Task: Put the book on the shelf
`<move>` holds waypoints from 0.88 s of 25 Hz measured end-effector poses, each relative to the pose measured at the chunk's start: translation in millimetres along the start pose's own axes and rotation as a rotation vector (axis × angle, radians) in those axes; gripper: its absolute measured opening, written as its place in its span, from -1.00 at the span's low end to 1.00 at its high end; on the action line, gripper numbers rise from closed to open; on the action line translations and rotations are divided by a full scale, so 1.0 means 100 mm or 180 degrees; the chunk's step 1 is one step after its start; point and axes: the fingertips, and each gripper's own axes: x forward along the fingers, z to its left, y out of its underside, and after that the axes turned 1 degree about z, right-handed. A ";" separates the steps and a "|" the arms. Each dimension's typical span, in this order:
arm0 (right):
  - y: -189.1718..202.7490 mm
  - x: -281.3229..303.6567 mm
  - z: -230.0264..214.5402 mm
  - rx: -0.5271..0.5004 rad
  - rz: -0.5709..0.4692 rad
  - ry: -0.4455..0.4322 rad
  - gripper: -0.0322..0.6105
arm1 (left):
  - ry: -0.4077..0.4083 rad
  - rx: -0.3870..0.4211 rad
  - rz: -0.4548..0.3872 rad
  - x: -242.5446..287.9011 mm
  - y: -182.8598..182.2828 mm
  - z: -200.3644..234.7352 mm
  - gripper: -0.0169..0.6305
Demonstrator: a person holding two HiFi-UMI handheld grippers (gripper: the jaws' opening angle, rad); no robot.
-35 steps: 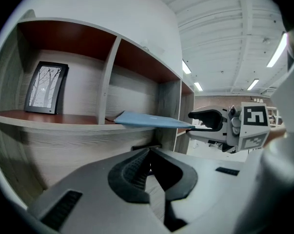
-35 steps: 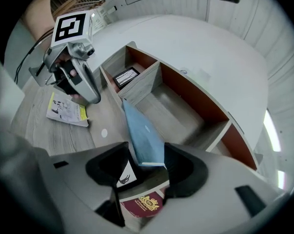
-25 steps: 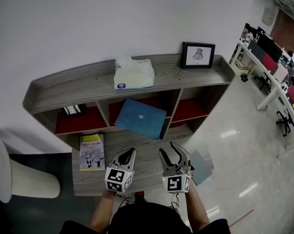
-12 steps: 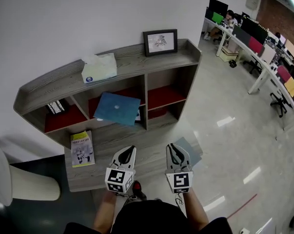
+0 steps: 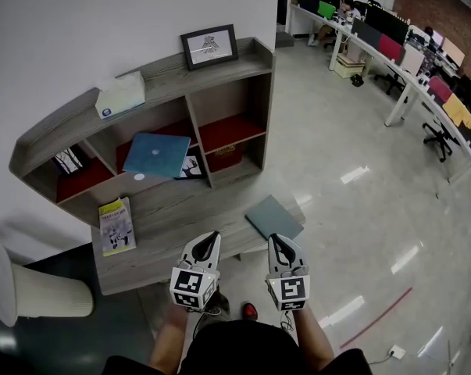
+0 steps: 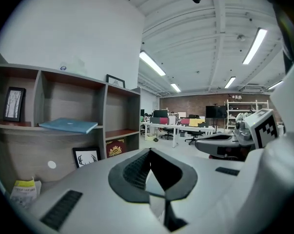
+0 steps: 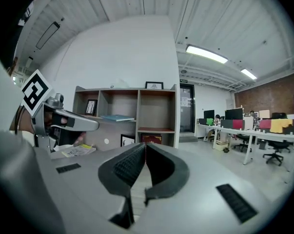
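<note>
A grey-blue book [image 5: 273, 216] lies flat at the right end of the low wooden bench [image 5: 180, 233]. A yellow book [image 5: 116, 225] lies at its left end. A blue book [image 5: 156, 155] sticks out of the shelf's [image 5: 102, 123] middle compartment. My left gripper [image 5: 208, 244] and right gripper [image 5: 280, 247] hover side by side over the bench's near edge, both shut and empty. The right jaws have just been closing with nothing between them. In the left gripper view the gripper [image 6: 149, 150] faces the shelf and blue book [image 6: 68, 125]. The right gripper [image 7: 145, 144] points level toward the shelf.
A tissue box [image 5: 119, 94] and a framed picture [image 5: 209, 45] stand on the shelf top. A cream cylinder [image 5: 40, 297] sits on the floor at left. Office desks and chairs [image 5: 399, 45] fill the far right across shiny floor. A red shoe [image 5: 251, 311] shows below.
The right jaws went from open to shut. Both grippers drew back from the shelf, which now sits farther off and to the left; the grey-blue book has come fully into view.
</note>
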 end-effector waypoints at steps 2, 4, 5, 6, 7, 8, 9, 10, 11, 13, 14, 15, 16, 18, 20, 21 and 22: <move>0.08 -0.15 -0.04 0.0003 0.0019 0.0000 -0.79 | 0.0023 0.0015 0.0010 -0.02 0.05 -0.16 -0.93; 0.17 -0.28 -0.07 0.0047 0.0045 0.0008 -0.79 | 0.0067 0.0044 0.0041 -0.03 0.13 -0.32 -0.93; 0.21 -0.33 -0.09 0.0072 0.0056 0.0015 -0.79 | 0.0097 0.0065 0.0060 -0.03 0.17 -0.41 -0.93; 0.25 -0.37 -0.12 0.0087 0.0063 0.0023 -0.79 | 0.0128 0.0090 0.0078 -0.02 0.21 -0.48 -0.93; 0.28 -0.39 -0.15 0.0094 0.0065 0.0032 -0.79 | 0.0157 0.0118 0.0098 0.00 0.24 -0.56 -0.93; 0.32 -0.42 -0.17 0.0101 0.0065 0.0042 -0.79 | 0.0186 0.0143 0.0123 0.03 0.28 -0.62 -0.93; 0.35 -0.44 -0.19 0.0115 0.0068 0.0052 -0.79 | 0.0219 0.0162 0.0156 0.05 0.33 -0.67 -0.93; 0.40 -0.47 -0.20 0.0132 0.0082 0.0068 -0.79 | 0.0256 0.0172 0.0198 0.06 0.38 -0.73 -0.93; 0.46 -0.49 -0.22 0.0152 0.0109 0.0091 -0.79 | 0.0297 0.0174 0.0244 0.08 0.44 -0.77 -0.93; 0.59 -0.51 -0.26 0.0190 0.0182 0.0143 -0.79 | 0.0380 0.0168 0.0329 0.12 0.54 -0.84 -0.93; 0.66 -0.50 -0.28 0.0207 0.0217 0.0170 -0.79 | 0.0416 0.0165 0.0363 0.15 0.59 -0.85 -0.93; 0.74 -0.49 -0.30 0.0220 0.0251 0.0195 -0.79 | 0.0446 0.0164 0.0394 0.20 0.65 -0.86 -0.93; 0.82 -0.47 -0.31 0.0231 0.0284 0.0218 -0.79 | 0.0468 0.0163 0.0425 0.24 0.72 -0.86 -0.93; 1.00 -0.44 -0.34 0.0242 0.0344 0.0259 -0.79 | 0.0496 0.0164 0.0491 0.33 0.88 -0.86 -0.93; 1.18 -0.41 -0.37 0.0230 0.0407 0.0290 -0.79 | 0.0530 0.0153 0.0549 0.41 1.05 -0.89 -0.93; 1.28 -0.39 -0.38 0.0226 0.0445 0.0304 -0.79 | 0.0554 0.0132 0.0581 0.44 1.13 -0.91 -0.93; 1.38 -0.37 -0.39 0.0229 0.0486 0.0318 -0.79 | 0.0572 0.0110 0.0616 0.47 1.23 -0.92 -0.93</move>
